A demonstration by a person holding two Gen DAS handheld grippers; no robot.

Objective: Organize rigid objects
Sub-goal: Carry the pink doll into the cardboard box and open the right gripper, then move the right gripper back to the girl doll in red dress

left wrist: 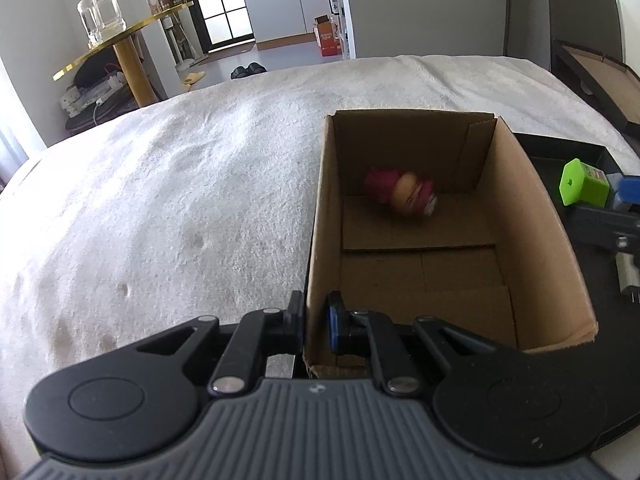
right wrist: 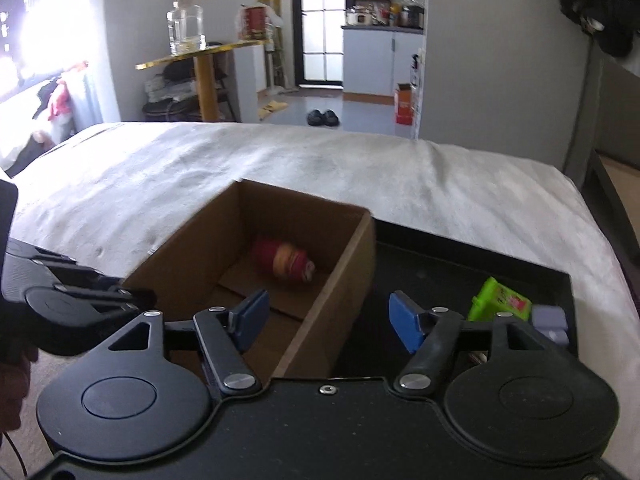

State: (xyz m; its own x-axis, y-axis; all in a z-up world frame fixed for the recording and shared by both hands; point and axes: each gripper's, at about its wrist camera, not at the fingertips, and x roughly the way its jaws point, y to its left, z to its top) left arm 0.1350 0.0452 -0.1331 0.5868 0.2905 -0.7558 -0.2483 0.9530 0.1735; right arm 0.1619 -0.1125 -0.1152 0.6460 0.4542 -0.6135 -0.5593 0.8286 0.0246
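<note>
An open cardboard box [left wrist: 532, 216] stands on a white blanket. My left gripper [left wrist: 315, 322] is shut on the box's near left wall, one pad outside and one inside. A red and tan toy [left wrist: 404, 194] lies blurred at the box's far end, and it shows again as the toy [right wrist: 286, 260] in the right wrist view. My right gripper [right wrist: 328, 320] is open above the near right wall of the box [right wrist: 192, 248], with nothing pressed between its blue pads. A green block [right wrist: 500, 304] and a lavender block [right wrist: 552, 320] lie in a black tray [right wrist: 440, 252] to the right.
The white blanket [right wrist: 320, 160] covers a bed that stretches left of and beyond the box. A gold side table [right wrist: 204, 52] with a glass jar stands past the bed's far edge. The left gripper [right wrist: 132, 294] shows at the box's left corner.
</note>
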